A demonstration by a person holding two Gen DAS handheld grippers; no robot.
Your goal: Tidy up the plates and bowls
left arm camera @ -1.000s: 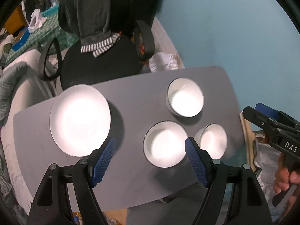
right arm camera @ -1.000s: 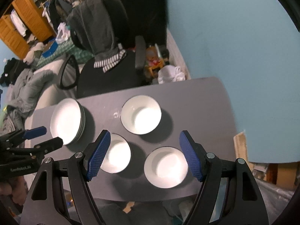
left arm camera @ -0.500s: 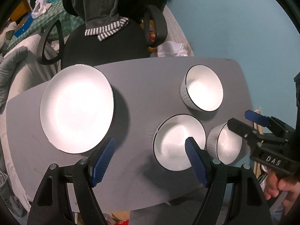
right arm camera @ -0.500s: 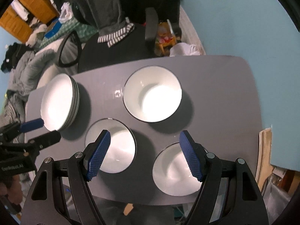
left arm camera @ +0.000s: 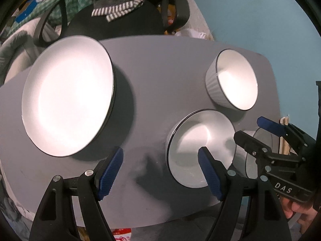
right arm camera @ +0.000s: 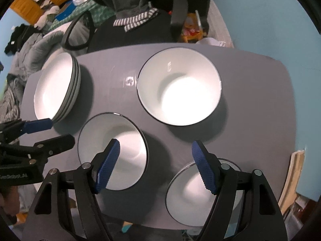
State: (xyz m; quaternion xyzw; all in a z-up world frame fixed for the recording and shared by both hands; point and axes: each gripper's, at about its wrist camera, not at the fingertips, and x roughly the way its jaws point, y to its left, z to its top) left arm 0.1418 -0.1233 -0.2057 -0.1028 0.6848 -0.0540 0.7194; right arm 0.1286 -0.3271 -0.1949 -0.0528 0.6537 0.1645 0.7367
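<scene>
Both tools stand wide and hold nothing.

From the left wrist view, the left tool (left arm camera: 160, 168) points steeply down at the grey worktop (left arm camera: 152, 76), with bare worktop between its blue pads. A stack of plates (left arm camera: 68, 94) lies beyond its left finger, near but not touching. The middle bowl (left arm camera: 200, 146) sits under its right finger, and that pad overlaps the rim in the picture; I cannot tell if it touches. The far bowl (left arm camera: 234, 80) stands further ahead on the right side, apart from the others. The right tool (left arm camera: 258, 132) comes in from the right edge, above a third bowl that it mostly hides, and fingers of a hand (left arm camera: 297, 210) grip its handle.

From the right wrist view, the right tool (right arm camera: 155, 166) also points steeply down. Its left pad is over the middle bowl (right arm camera: 112, 152) and its right pad is over the near bowl (right arm camera: 192, 194); the grey surface (right arm camera: 250, 100) shows between them. The far bowl (right arm camera: 179, 86) is ahead of it. The plate stack (right arm camera: 58, 86), three plates as far as I can count, is far to its left, just beyond the left tool (right arm camera: 47, 131).

I judge that the plates are already gathered, while the three bowls are separate and not yet nested. The stacking of bowls seems to be the work that is left.
</scene>
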